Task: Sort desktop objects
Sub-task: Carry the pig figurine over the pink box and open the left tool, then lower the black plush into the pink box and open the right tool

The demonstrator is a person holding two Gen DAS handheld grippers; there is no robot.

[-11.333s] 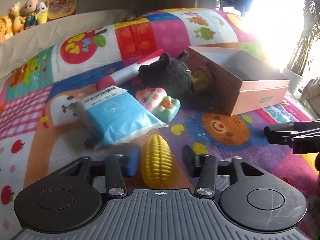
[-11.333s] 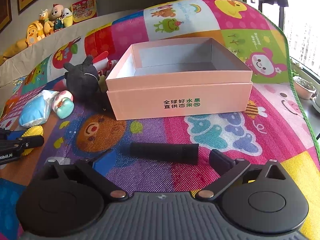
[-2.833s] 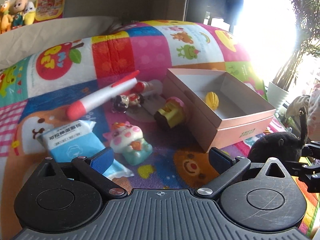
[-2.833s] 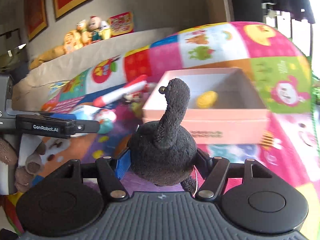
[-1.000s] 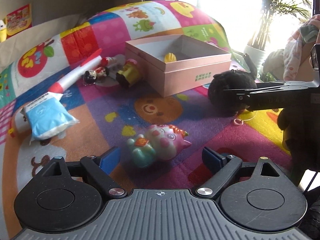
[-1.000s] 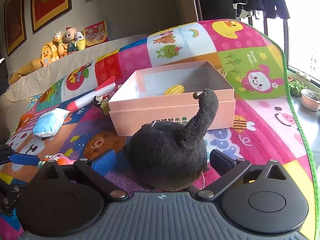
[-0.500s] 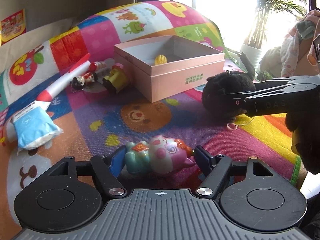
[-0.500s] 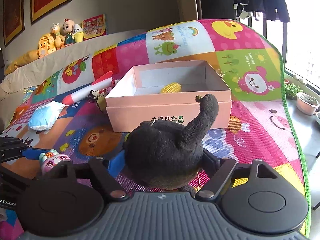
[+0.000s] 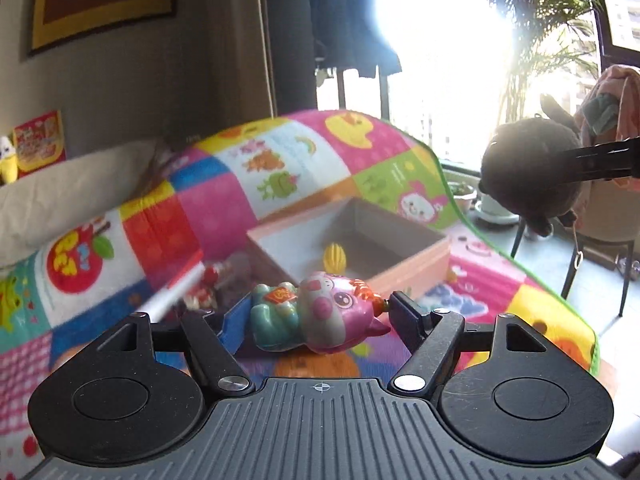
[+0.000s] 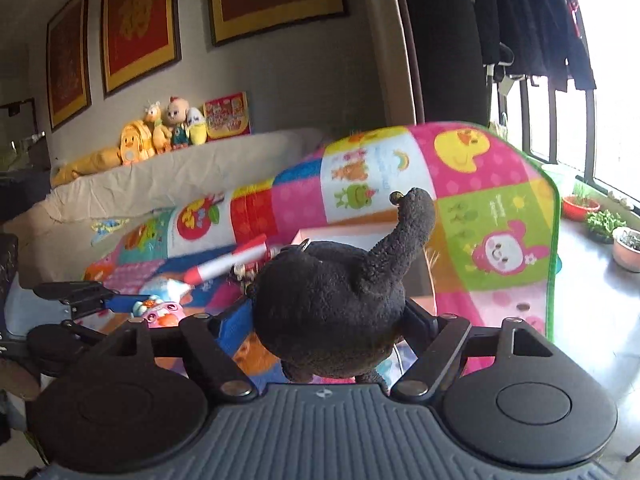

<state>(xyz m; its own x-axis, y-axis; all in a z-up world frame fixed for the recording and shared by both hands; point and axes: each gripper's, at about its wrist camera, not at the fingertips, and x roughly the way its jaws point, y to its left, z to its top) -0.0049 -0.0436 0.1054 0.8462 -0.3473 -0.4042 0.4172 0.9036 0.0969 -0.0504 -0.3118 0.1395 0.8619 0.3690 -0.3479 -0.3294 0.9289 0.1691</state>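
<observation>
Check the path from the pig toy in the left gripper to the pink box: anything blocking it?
Nothing visible does. The pig toy is held off the mat in the left gripper, and the pink box lies just beyond, open-topped, with only the yellow corn inside.

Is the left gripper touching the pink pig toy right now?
Touching. In the left wrist view the left gripper is closed on the pink pig toy, a finger pressed against each end, holding it above the play mat.
</observation>
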